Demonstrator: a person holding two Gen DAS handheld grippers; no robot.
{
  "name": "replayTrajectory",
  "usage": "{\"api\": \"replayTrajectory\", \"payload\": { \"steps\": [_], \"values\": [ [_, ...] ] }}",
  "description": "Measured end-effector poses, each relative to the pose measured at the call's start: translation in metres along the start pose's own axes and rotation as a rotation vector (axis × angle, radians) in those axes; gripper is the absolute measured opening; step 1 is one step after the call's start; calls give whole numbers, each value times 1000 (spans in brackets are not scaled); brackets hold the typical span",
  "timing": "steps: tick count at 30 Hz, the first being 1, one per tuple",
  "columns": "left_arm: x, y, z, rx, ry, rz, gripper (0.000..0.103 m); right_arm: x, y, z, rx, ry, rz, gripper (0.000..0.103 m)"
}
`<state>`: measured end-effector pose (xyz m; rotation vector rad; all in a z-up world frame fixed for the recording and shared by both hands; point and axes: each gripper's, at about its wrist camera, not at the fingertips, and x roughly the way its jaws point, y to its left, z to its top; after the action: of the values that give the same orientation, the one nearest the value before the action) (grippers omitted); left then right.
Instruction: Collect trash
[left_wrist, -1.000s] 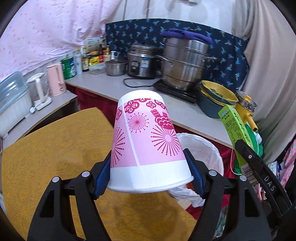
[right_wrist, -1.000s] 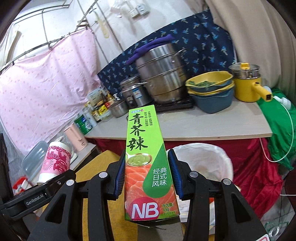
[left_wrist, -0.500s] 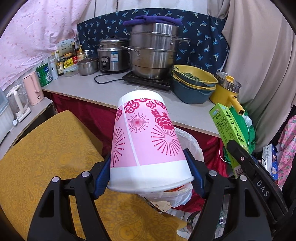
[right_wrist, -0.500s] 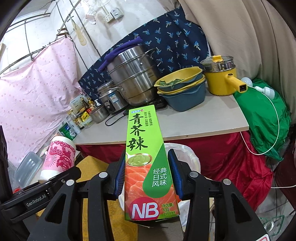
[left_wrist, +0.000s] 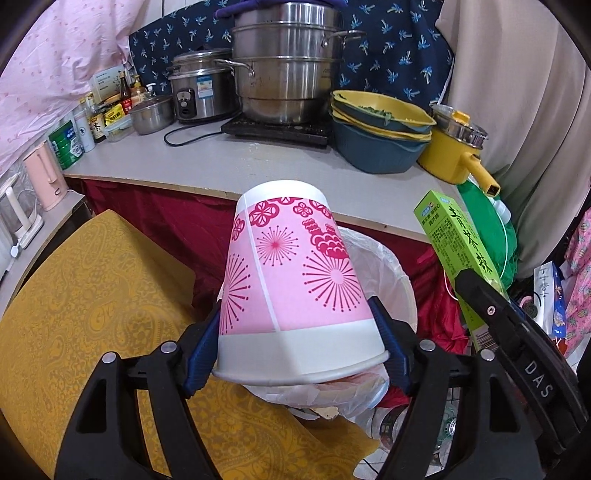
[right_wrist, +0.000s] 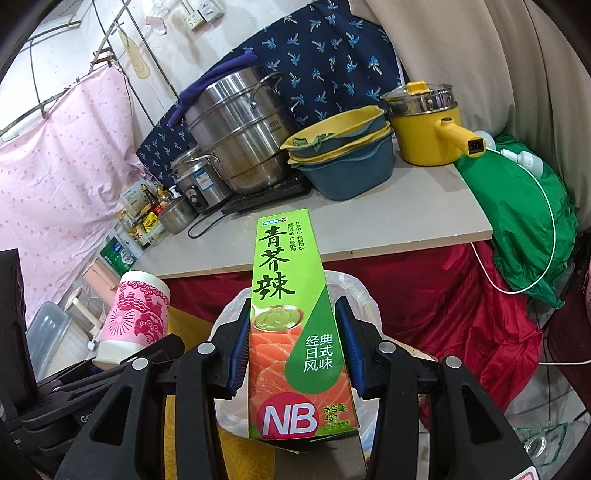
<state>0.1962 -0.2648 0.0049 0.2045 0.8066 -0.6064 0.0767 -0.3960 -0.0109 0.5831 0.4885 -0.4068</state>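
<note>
Along the back we see a long grey tabletop (left_wrist: 229, 162) with a red cloth skirt hanging under its edge. On it stand a tall stacked stainless-steel steamer pot (left_wrist: 288, 62), a stack of yellow and blue plastic basins (left_wrist: 380, 147) and a small yellow electric pot with a glass lid (left_wrist: 454, 155). To the lower left lies a surface under a mustard-yellow patterned cloth (left_wrist: 92, 314).

Between that cloth and the red skirt stands a round trash bin lined with a thin white plastic bag (left_wrist: 391, 273), its mouth open upward.

In the left wrist view, a pink paper cup with red floral prints and a white band at the rim (left_wrist: 295, 280) is held upside down, tilted, in the air right in front of the bin's mouth. Our left tool (left_wrist: 295, 332) is clamped on it, the blue pads pressing the cup's sides near the rim. Its jaws have just been opening a little, with the cup between them and the pads on its wall.

Our right tool (right_wrist: 293, 332) grips a slim green cardboard box printed with salmon slices and the letters NB (right_wrist: 291, 332). The box stands upright between the blue pads, over the near side of the bin's white bag and just to the right of the cup.
</note>
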Motion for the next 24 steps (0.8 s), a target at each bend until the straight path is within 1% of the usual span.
{"api": "replayTrajectory", "payload": {
  "steps": [5,8,13,17,20,22,24],
  "values": [
    [22,4,0,13,15,0,75,21,-1,-3,-7,32,-14,42],
    [33,12,2,3,22,2,75,34,1,-4,-9,48,-19,42],
    [48,37,6,-68,42,9,78,55,7,-4,-20,71,-20,42],
    [49,51,8,-98,38,14,78,68,13,-4,-32,85,-16,43],
    [45,61,8,-120,27,21,81,74,18,-4,-25,91,-9,47],
    [41,67,8,-133,20,29,82,75,21,-5,-26,90,-7,56],
    [38,71,7,-137,18,37,82,74,24,-4,-30,85,-8,57]
  ]
}}
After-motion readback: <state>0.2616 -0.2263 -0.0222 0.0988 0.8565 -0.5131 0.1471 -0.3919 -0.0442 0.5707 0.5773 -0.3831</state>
